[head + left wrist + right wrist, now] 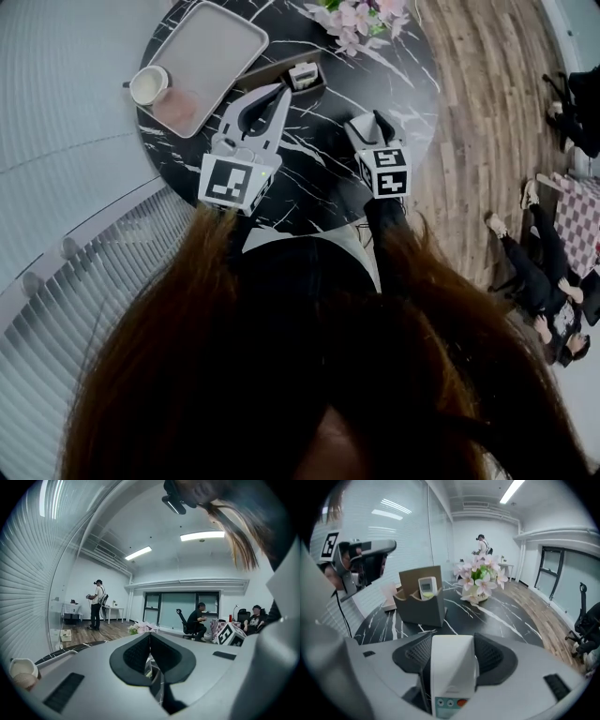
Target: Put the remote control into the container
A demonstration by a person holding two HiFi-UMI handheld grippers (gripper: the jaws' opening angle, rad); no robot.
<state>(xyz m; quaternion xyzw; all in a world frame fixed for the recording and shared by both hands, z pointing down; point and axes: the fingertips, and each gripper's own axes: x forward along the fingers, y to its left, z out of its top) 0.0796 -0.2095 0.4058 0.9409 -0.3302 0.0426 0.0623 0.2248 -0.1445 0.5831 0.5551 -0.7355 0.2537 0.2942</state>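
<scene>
Gripped remote (450, 677), container (419, 611) ahead
R gripper (452, 653) pinches remote, L gripper (150, 639) shut, empty; next: align over container, release

Head view steeply down onto table (319, 187), left gripper view level toward windows (180, 609), right gripper view angled down at container (419, 606), flowers (480, 576) in all.

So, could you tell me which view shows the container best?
The right gripper view: the container stands whole on the table, with a remote upright inside. The head view shows it small, from above. The left gripper view shows no clear part of it past its own claw.
</scene>
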